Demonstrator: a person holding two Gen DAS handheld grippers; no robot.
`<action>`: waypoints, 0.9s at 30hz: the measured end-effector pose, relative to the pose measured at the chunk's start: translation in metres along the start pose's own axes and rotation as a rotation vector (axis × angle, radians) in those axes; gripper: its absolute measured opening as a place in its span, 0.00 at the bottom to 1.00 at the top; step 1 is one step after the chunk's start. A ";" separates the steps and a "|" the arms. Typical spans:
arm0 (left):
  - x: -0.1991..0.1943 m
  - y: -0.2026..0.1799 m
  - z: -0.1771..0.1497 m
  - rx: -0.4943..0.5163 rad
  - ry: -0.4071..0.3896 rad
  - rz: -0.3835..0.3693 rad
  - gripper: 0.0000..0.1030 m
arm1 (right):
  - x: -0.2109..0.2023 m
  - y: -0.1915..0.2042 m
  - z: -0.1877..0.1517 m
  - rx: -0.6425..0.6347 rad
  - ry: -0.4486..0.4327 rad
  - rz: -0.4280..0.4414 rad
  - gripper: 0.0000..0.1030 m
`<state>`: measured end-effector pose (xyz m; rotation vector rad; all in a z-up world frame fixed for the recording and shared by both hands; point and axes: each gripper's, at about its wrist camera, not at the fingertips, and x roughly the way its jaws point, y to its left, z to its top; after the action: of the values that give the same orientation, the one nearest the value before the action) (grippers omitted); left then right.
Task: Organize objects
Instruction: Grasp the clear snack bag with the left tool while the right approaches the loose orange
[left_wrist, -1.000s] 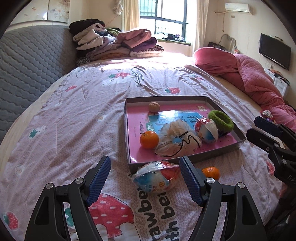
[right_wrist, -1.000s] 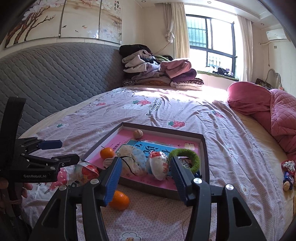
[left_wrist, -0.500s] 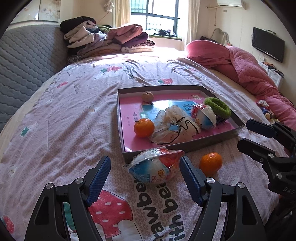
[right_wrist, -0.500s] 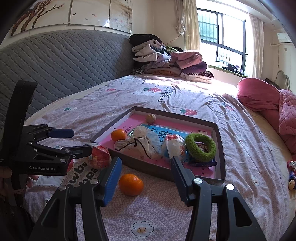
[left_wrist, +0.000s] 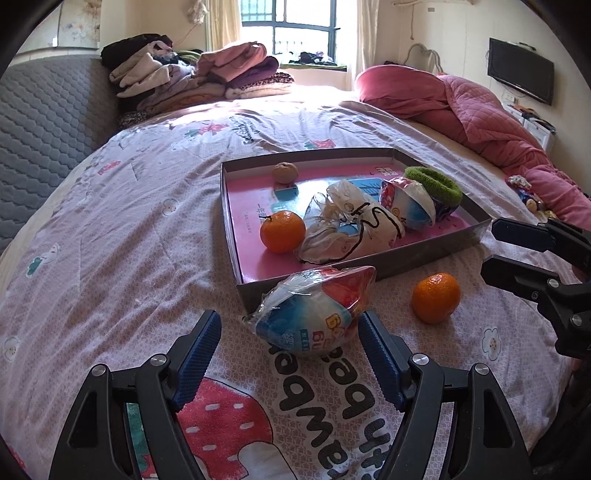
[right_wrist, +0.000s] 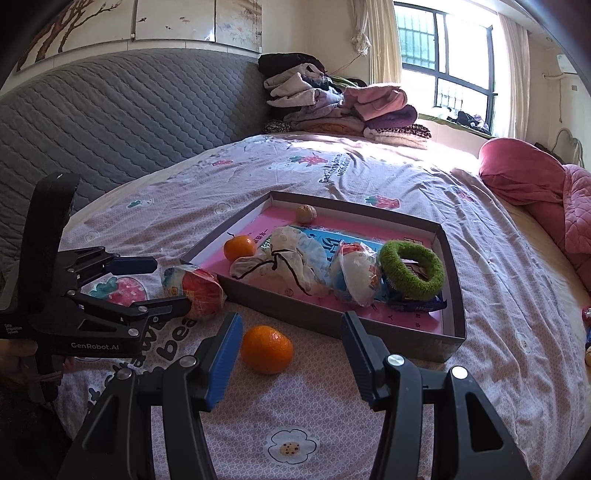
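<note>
Left wrist view: my left gripper (left_wrist: 288, 339) has its jaws spread, and the wrapped egg (left_wrist: 314, 310) lies on the bedspread (left_wrist: 110, 229) just ahead of them, nearer the right finger, with neither pad pressing on it. The egg rests against the near wall of the tray (left_wrist: 424, 258). A loose orange (left_wrist: 436, 297) sits on the bedspread to the right of the egg, just outside the tray.

In the right wrist view my right gripper (right_wrist: 291, 354) also stands wide, and that orange (right_wrist: 266, 349) lies between the fingertips, close by the left pad, not pinched. Inside the tray are a second orange (right_wrist: 239, 248), a walnut (right_wrist: 306, 213), a white pouch (right_wrist: 291, 258), another wrapped egg (right_wrist: 354, 277) and a green ring (right_wrist: 412, 269). Folded clothes (right_wrist: 332, 107) are piled at the far end of the bed.
</note>
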<state>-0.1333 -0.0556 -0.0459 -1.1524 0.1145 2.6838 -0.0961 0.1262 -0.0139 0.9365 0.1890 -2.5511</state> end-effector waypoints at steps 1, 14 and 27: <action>0.001 0.001 0.000 0.000 0.000 0.000 0.75 | 0.001 0.000 0.000 0.000 0.002 0.000 0.53; 0.018 -0.013 -0.008 0.041 0.035 -0.025 0.76 | 0.016 -0.002 -0.006 0.002 0.050 0.018 0.53; 0.023 -0.016 -0.003 0.037 0.030 -0.028 0.76 | 0.033 0.004 -0.015 -0.011 0.085 0.027 0.53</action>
<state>-0.1427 -0.0367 -0.0644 -1.1742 0.1503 2.6295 -0.1079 0.1159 -0.0468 1.0369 0.2129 -2.4857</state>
